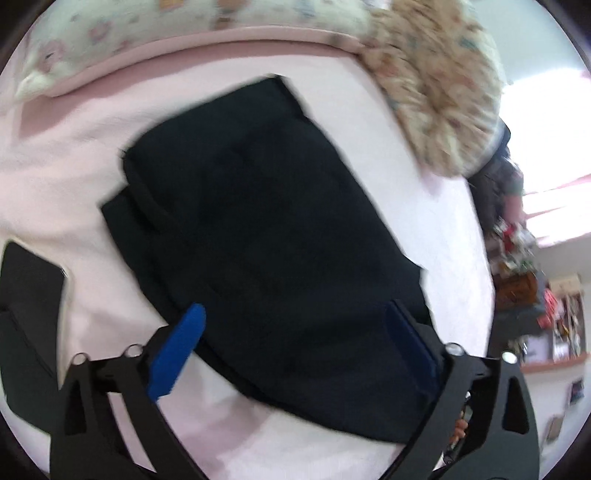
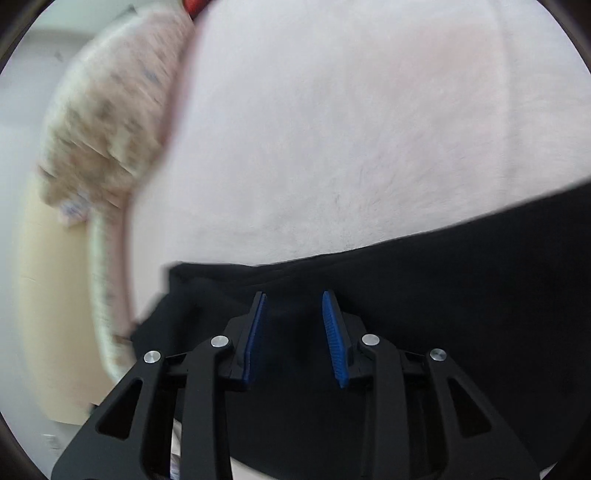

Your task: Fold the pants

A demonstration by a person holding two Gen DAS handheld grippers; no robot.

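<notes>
The black pants [image 1: 266, 221] lie folded into a compact block on the pink fleece bed cover [image 1: 55, 177]. My left gripper [image 1: 295, 314] hangs above the near end of the block, its blue pads [image 1: 177, 350] spread wide with nothing between them. In the right wrist view the same black pants [image 2: 461, 280] fill the lower half, their folded edge running across the frame. My right gripper [image 2: 293, 299] hovers over the cloth near its corner, blue pads [image 2: 334, 339] a little apart, and no fold is pinched between them.
A floral pillow [image 1: 436, 85] and a patterned bolster [image 1: 184, 22] line the far edge of the bed. A dark flat object [image 1: 26, 295] lies at the left. Cluttered shelves [image 1: 535, 295] stand beyond the bed's right side. The pink cover [image 2: 351, 129] stretches beyond the pants, with a blurred floral pillow [image 2: 110, 129] at its left.
</notes>
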